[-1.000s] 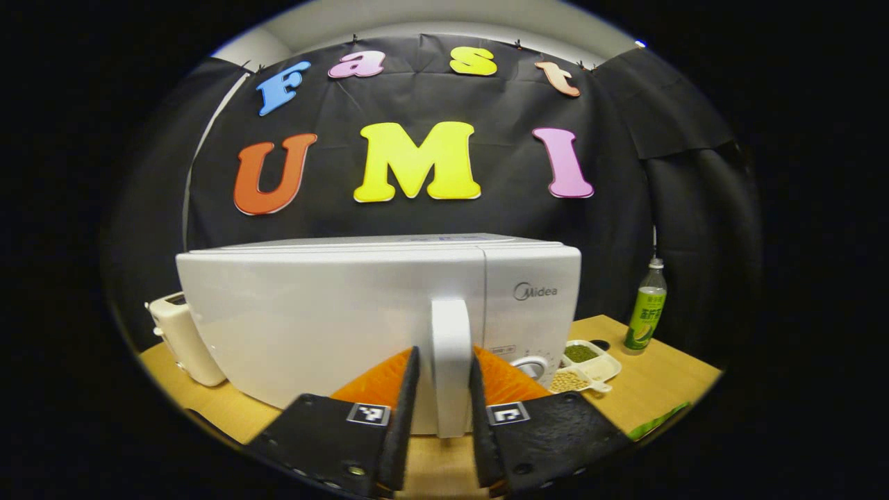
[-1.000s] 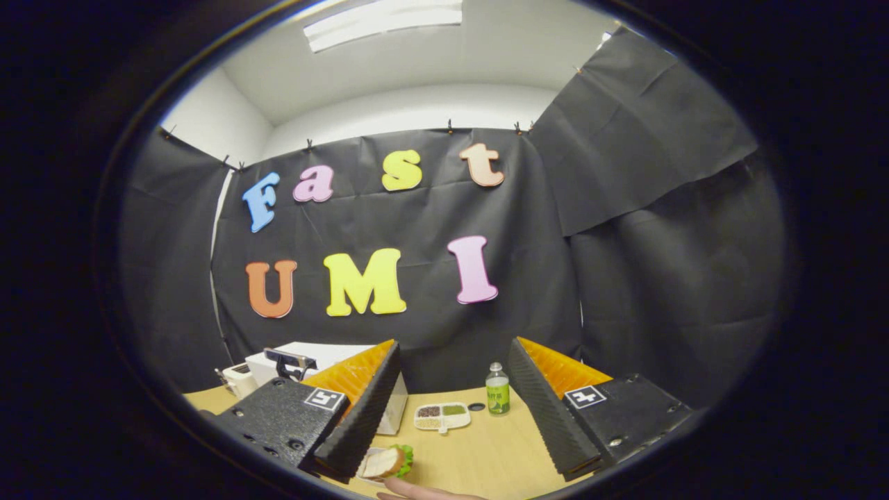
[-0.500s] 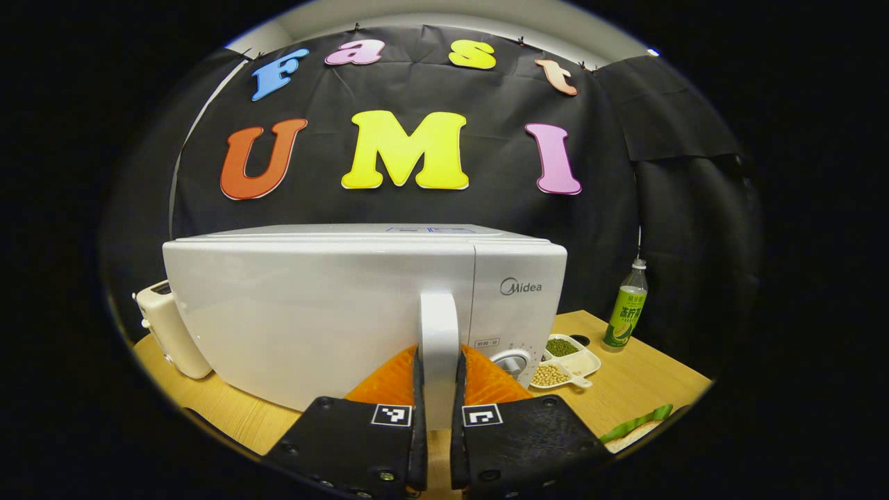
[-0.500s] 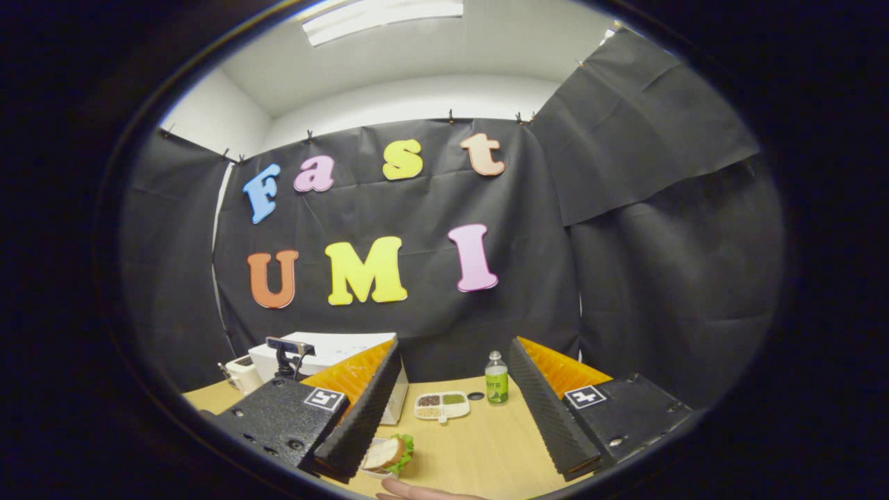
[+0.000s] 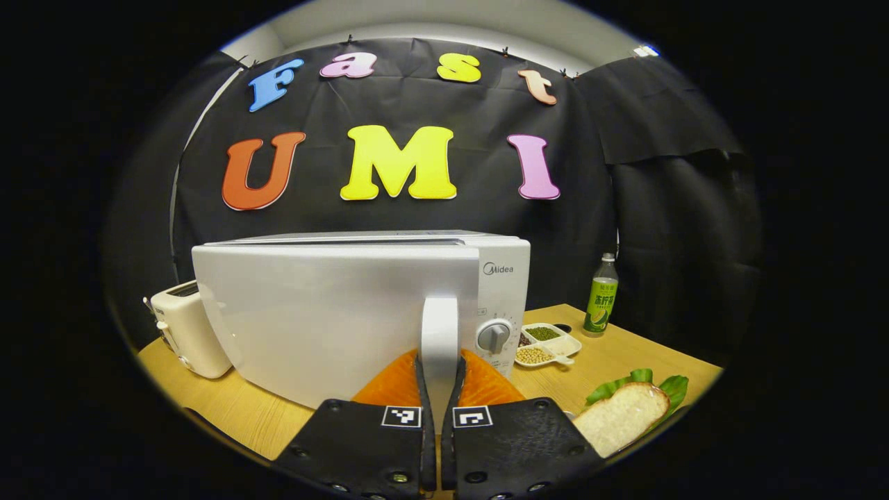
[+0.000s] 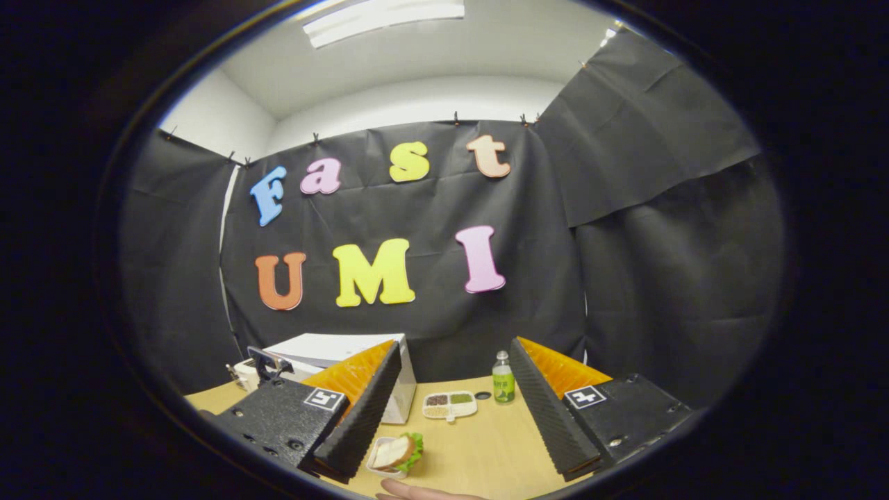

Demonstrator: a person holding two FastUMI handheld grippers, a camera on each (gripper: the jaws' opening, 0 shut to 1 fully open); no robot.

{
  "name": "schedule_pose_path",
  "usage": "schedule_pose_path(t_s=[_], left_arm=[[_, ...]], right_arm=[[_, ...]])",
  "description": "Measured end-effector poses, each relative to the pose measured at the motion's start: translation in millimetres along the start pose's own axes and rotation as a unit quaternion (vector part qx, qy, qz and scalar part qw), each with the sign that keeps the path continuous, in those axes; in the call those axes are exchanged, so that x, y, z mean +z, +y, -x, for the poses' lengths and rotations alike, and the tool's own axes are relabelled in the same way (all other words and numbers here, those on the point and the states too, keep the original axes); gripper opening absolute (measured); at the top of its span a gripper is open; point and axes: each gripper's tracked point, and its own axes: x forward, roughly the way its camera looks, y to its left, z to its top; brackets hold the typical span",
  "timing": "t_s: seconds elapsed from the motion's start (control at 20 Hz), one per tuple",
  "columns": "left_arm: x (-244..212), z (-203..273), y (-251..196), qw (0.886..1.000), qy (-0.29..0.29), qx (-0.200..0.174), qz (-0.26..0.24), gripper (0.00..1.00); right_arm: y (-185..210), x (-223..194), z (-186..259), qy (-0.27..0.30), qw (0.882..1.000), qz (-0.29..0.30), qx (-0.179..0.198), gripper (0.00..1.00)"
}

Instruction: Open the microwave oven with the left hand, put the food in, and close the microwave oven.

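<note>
On the wooden table (image 5: 625, 354), the white microwave's vertical door handle (image 5: 439, 333) is clamped by the left gripper (image 5: 439, 378) fingers; the right gripper (image 6: 451, 399) fingers are spread wide above the lettuce sandwich (image 6: 397, 453).

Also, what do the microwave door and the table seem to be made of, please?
The microwave door looks like smooth, glossy white plastic or painted metal; a soft sheen runs across it, so I cannot say which. Its handle, clamped between the left gripper fingers, looks like the same white plastic. The table looks like light wood or wood-look laminate, matte, with faint grain lines.
</note>
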Motion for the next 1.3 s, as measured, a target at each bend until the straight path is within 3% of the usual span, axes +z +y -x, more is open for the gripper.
schedule_pose_path(t_s=[0.3, 0.35, 0.5, 0.85, 0.9, 1.0, 1.2, 1.25, 1.3], left_arm=[[-4.8, 42.4, 9.7, 0.999, -0.002, -0.032, -0.012, 0.02], [-5.0, 51.9, 12.6, 0.999, -0.003, -0.033, -0.019, 0.10], [-9.0, 79.9, 25.6, 0.999, -0.004, -0.032, -0.029, 0.11], [-14.9, 138.2, 63.5, 0.999, 0.002, -0.032, -0.022, 0.11], [-16.5, 146.8, 70.1, 0.999, 0.005, -0.032, -0.019, 0.11], [-17.4, 162.0, 86.0, 0.999, 0.007, -0.028, -0.016, 0.11], [-20.8, 194.9, 131.6, 0.999, 0.009, 0.022, -0.042, 0.23], [-26.6, 203.8, 141.9, 0.998, 0.023, 0.031, -0.047, 0.45], [-38.0, 218.7, 152.7, 0.997, 0.045, 0.039, -0.040, 0.41]], right_arm=[[28.0, 4.5, 22.9, 0.008, 1.000, 0.000, 0.021, 1.00], [31.5, 6.5, 25.0, 0.004, 1.000, 0.003, 0.023, 1.00], [40.1, 2.7, 32.3, -0.001, 1.000, 0.013, 0.027, 1.00], [77.1, -28.3, 37.3, 0.038, 0.996, 0.011, 0.076, 1.00], [81.4, -31.1, 38.3, 0.042, 0.996, 0.009, 0.083, 0.90], [88.2, -34.4, 38.3, 0.046, 0.995, 0.012, 0.091, 0.90], [96.3, -40.6, 37.6, 0.047, 0.994, 0.020, 0.093, 0.90], [99.0, -42.7, 36.9, 0.049, 0.994, 0.020, 0.094, 0.90], [101.3, -45.4, 36.6, 0.052, 0.994, 0.021, 0.094, 0.90]])
